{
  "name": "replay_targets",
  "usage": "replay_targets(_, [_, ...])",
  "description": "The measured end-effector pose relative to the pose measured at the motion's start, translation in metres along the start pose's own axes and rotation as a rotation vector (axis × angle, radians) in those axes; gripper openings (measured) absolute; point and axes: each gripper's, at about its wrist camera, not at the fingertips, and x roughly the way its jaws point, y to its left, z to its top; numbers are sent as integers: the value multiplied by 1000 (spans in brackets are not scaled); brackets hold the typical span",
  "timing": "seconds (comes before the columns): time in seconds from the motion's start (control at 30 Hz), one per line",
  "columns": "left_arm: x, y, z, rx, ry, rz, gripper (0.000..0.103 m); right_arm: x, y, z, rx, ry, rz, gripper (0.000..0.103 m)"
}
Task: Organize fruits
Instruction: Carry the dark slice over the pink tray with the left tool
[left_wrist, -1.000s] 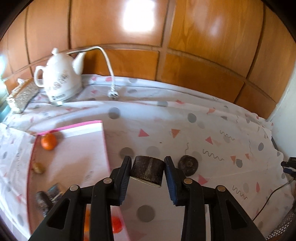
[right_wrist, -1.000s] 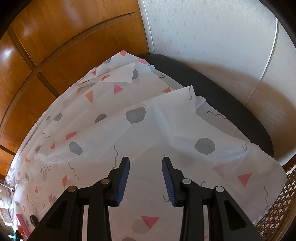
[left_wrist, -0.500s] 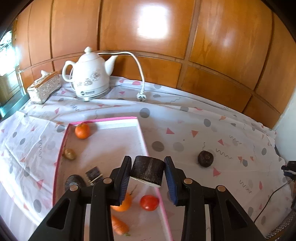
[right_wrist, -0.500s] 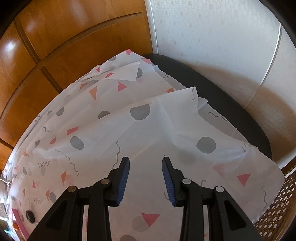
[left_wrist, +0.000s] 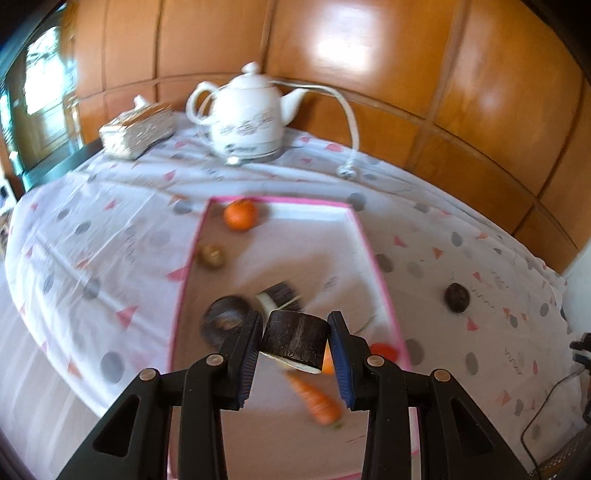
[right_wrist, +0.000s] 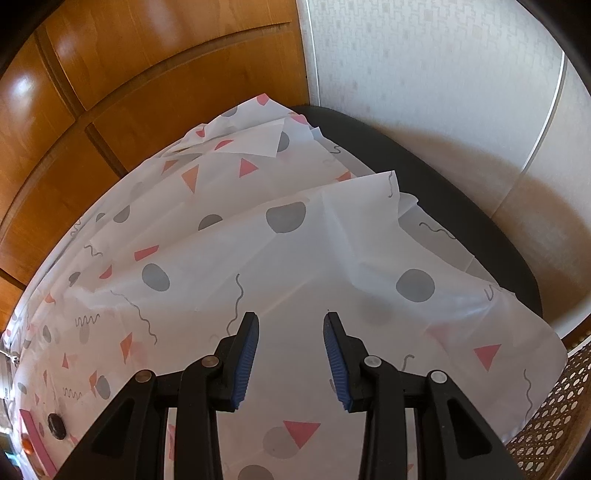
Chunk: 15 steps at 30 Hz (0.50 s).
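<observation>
We find the left gripper (left_wrist: 295, 341) with its jaws clamped on a dark cylindrical fruit piece (left_wrist: 295, 339), its pale cut face turned downward. It hangs above the near half of a pink-rimmed tray (left_wrist: 364, 236) that lies on the counter (left_wrist: 110, 229), which is draped in a white cloth printed with grey dots and pink triangles.

The left wrist view alone shows the tray's contents. An orange (left_wrist: 240, 215) sits at the far left corner, and a small brownish fruit (left_wrist: 211, 255) lies just inside the left rim. A dark round fruit (left_wrist: 225, 320) rests near the left rim, beside a dark striped piece (left_wrist: 280, 295). A carrot (left_wrist: 318, 400) lies at the near end, and a red tomato (left_wrist: 384, 350) shows against the right rim. A dark round fruit outside the tray (left_wrist: 457, 297) sits on the cloth, well apart from the right rim. Along the counter's far edge stand a white kettle (left_wrist: 247, 118) with its cord (left_wrist: 349, 122) and a woven box (left_wrist: 138, 129). This view is blurred, so finer detail is unclear.

The right wrist view shows the right gripper (right_wrist: 290, 354) with its jaws parted narrowly and nothing between them, over bare cloth near the counter's right end. There the rumpled cloth leaves a dark counter edge (right_wrist: 461, 206) uncovered beside a pale wall (right_wrist: 443, 74). That view catches only the tray's pink corner and the stray dark fruit at its far lower left.
</observation>
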Motion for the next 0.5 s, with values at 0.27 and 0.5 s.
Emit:
replay_targets(0.27, [8,37,-21,-72,55,27,37,1,3,-2,-16,0,1,37])
replay_targets(0.5, [17,40,-29,-75,74,50,37,1,3,-2,-17,0,-2,37])
